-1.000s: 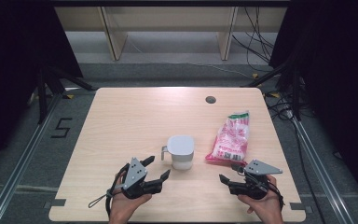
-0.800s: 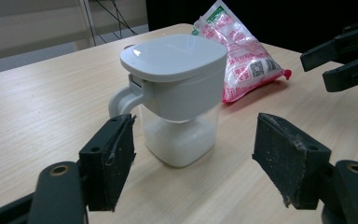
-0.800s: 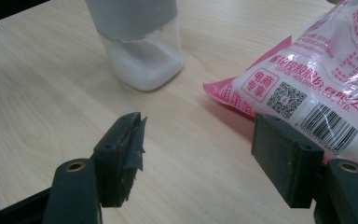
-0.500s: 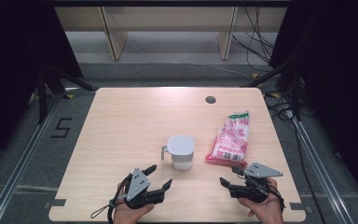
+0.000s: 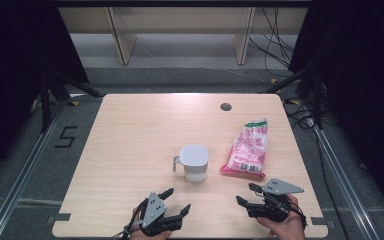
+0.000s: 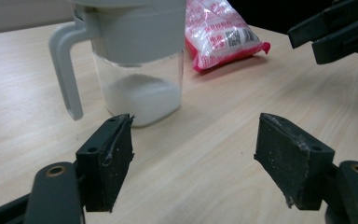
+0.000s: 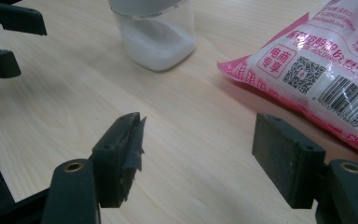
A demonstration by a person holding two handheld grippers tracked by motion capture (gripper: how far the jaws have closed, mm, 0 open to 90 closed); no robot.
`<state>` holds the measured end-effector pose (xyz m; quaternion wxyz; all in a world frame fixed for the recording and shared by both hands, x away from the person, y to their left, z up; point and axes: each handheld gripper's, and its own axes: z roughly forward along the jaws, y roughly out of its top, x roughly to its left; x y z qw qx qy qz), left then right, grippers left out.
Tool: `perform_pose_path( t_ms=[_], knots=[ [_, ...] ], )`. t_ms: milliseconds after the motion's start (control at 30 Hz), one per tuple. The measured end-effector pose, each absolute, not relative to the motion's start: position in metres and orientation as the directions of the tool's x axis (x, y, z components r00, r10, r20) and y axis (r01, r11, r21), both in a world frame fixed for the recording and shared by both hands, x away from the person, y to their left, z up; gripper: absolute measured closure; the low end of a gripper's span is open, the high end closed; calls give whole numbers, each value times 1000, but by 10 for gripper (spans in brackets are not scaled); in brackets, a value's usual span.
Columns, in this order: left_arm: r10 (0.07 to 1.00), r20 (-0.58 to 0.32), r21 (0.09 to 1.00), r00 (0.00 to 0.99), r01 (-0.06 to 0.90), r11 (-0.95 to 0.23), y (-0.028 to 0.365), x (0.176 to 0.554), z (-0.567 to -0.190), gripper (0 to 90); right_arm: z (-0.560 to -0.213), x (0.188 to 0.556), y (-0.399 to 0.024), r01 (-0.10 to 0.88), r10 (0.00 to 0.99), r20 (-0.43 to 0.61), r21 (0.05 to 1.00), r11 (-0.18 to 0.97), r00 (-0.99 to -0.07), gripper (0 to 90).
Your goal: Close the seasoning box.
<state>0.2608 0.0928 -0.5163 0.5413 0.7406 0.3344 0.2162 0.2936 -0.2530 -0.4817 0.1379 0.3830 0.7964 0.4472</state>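
My spread, empty left tongs (image 5: pixel 172 201) sit lower-centre; the clear grey-lidded jug (image 5: pixel 194 163) stands just above, nearer them than the spread right tongs (image 5: pixel 246 194).

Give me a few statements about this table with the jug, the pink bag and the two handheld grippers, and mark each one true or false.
1. The jug holds some white powder at its bottom. True.
2. The pink bag stands upright inside the jug. False: it lies flat on the table, beside the jug and apart from it.
3. The left gripper is open with nothing between its jaws. True.
4. The right gripper is clamped on the bag. False: its jaws are open and short of the bag.
5. The jug has a grey lid and a handle on its side. True.
6. The jug lies tipped over. False: it stands upright.
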Motion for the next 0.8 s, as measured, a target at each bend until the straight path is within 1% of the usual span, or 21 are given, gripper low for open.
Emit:
perform_pose_path(
  t_ms=[67, 100, 167, 200, 233, 267, 300, 333, 367, 400, 533, 567, 633, 667, 733, 767, 800],
  knots=[
    [731, -44, 941, 681, 273, -198, 91, 259, -519, 265, -482, 292, -253, 491, 725, 138, 817, 302, -675, 336],
    [732, -42, 938, 679, 279, -204, 90, 258, -520, 264, -481, 289, -253, 511, 732, 151, 807, 296, -664, 335],
    [730, -17, 936, 683, 268, -228, 90, 256, -519, 264, -483, 288, -251, 508, 725, 154, 808, 299, -672, 333],
    [734, -38, 942, 678, 269, -200, 88, 255, -521, 264, -483, 289, -253, 490, 720, 125, 809, 324, -682, 333],
    [723, -26, 939, 691, 265, -220, 89, 255, -520, 264, -484, 286, -251, 510, 728, 146, 804, 307, -669, 332],
    [713, 8, 939, 701, 241, -247, 91, 256, -519, 264, -484, 285, -250, 525, 723, 163, 794, 308, -671, 332],
    [725, -27, 937, 688, 271, -222, 89, 253, -520, 262, -485, 287, -251, 499, 716, 135, 803, 326, -685, 332],
    [727, -45, 938, 685, 280, -206, 88, 253, -521, 259, -486, 287, -250, 501, 710, 148, 804, 319, -688, 332],
    [728, -48, 939, 684, 279, -200, 88, 254, -522, 253, -486, 287, -251, 499, 718, 131, 801, 329, -684, 332],
    [732, -38, 936, 681, 282, -213, 90, 254, -521, 251, -487, 288, -250, 492, 702, 141, 806, 327, -698, 332],
    [731, -48, 939, 680, 280, -199, 89, 254, -521, 250, -486, 287, -251, 513, 719, 149, 797, 318, -678, 331],
    [732, -40, 935, 680, 284, -213, 90, 253, -520, 250, -486, 288, -252, 495, 712, 132, 803, 331, -689, 331],
    [732, -46, 938, 680, 280, -202, 89, 254, -521, 250, -486, 289, -252, 485, 716, 113, 806, 340, -689, 330],
    [731, -46, 938, 681, 280, -202, 90, 254, -522, 250, -487, 289, -251, 495, 711, 134, 805, 328, -690, 330],
    [729, -44, 934, 683, 288, -214, 90, 254, -521, 250, -487, 289, -251, 496, 716, 131, 805, 327, -686, 330],
    [716, -11, 935, 698, 261, -240, 92, 255, -520, 250, -487, 289, -252, 491, 719, 121, 805, 332, -684, 330],
    [727, -46, 934, 685, 288, -212, 90, 254, -521, 250, -487, 289, -252, 492, 716, 125, 805, 331, -687, 330]
  ],
)
